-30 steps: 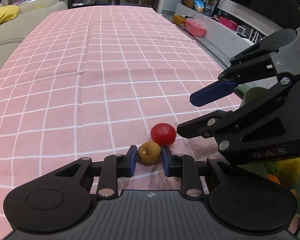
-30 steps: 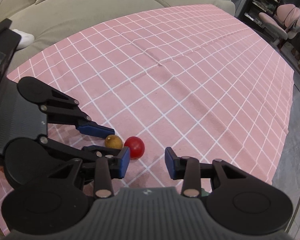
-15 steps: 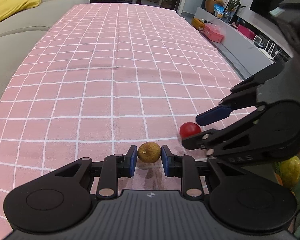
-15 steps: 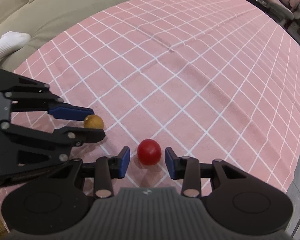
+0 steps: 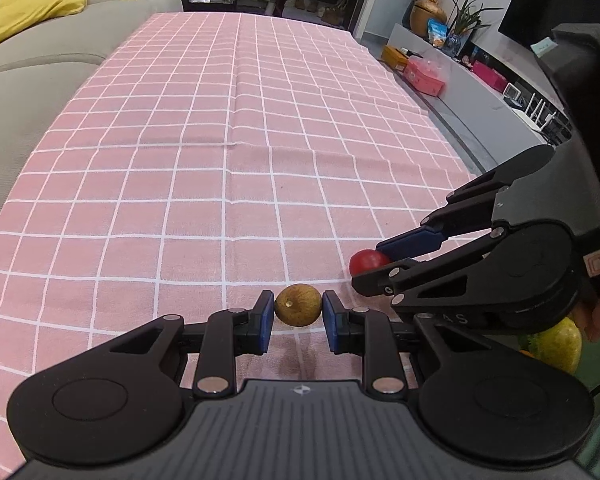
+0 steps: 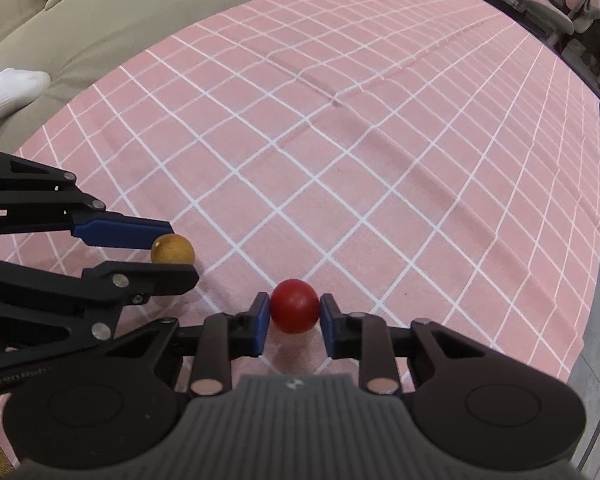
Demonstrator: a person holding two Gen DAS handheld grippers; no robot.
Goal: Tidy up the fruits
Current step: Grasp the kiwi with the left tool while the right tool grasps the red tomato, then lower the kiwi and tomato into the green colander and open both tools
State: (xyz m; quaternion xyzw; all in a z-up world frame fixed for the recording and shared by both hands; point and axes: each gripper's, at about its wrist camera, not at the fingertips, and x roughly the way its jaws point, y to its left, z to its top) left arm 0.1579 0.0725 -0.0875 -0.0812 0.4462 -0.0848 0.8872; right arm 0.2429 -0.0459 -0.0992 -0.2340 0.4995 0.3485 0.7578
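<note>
My left gripper (image 5: 298, 318) is shut on a small brown round fruit (image 5: 298, 310), held just above the pink checked tablecloth (image 5: 236, 128). My right gripper (image 6: 294, 322) is shut on a small red round fruit (image 6: 294, 311). The right gripper shows in the left wrist view (image 5: 384, 266) at the right, with the red fruit (image 5: 364, 261) between its fingers. The left gripper shows in the right wrist view (image 6: 180, 248) at the left, with the brown fruit (image 6: 173, 249) in it. The two fruits are apart.
A yellow-green fruit (image 5: 558, 344) lies at the lower right by the table edge. A beige sofa (image 6: 112, 16) runs along the table's far side, with a white-socked foot (image 6: 12, 88) on it. A low grey cabinet (image 5: 472, 100) stands to the right.
My right gripper closed on the red fruit. The two grippers drew apart, separating the red fruit from the brown one. My left gripper kept its hold.
</note>
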